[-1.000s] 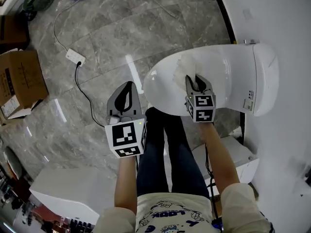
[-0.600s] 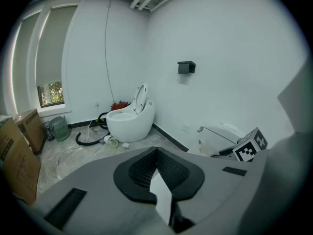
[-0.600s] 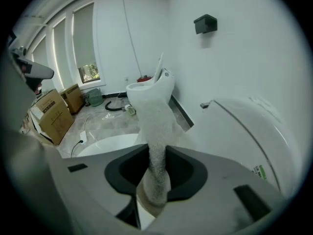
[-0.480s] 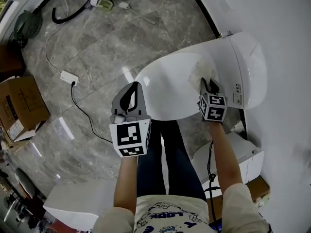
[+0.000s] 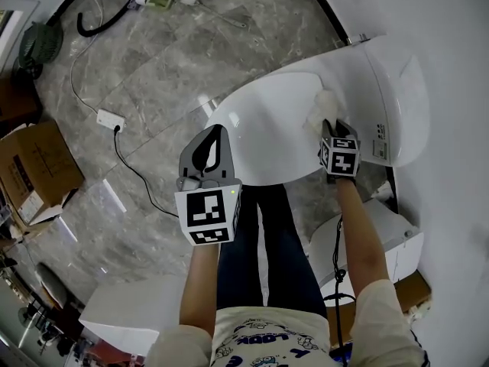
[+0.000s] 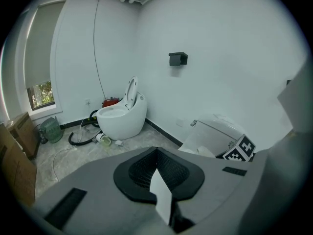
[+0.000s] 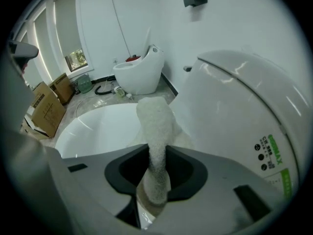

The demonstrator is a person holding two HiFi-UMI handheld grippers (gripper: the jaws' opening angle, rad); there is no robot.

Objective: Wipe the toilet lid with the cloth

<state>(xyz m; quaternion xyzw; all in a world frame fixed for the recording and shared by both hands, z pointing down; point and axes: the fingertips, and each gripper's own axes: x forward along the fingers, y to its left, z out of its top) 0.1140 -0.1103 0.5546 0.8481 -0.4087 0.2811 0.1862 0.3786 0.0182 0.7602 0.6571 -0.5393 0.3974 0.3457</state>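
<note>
A white toilet with its lid (image 5: 267, 128) down fills the upper right of the head view. My right gripper (image 5: 335, 125) is shut on a fluffy white cloth (image 5: 322, 107), which rests on the lid's right rear part next to the tank (image 5: 390, 98). In the right gripper view the cloth (image 7: 155, 126) stands pinched between the jaws over the lid (image 7: 102, 126). My left gripper (image 5: 208, 145) hovers left of the lid's front edge, shut with nothing in it. Its jaws (image 6: 159, 180) meet in the left gripper view.
A cardboard box (image 5: 30, 170) sits at the left on the marble floor. A power strip (image 5: 110, 119) and black cable lie left of the toilet. A second white toilet (image 6: 121, 114) stands by the far wall. The person's legs (image 5: 260, 243) stand before the bowl. A white bin (image 5: 386, 243) is lower right.
My right gripper has slid the cloth across the lid from its middle to the right rear, near the tank. The left gripper has stayed about where it was.
</note>
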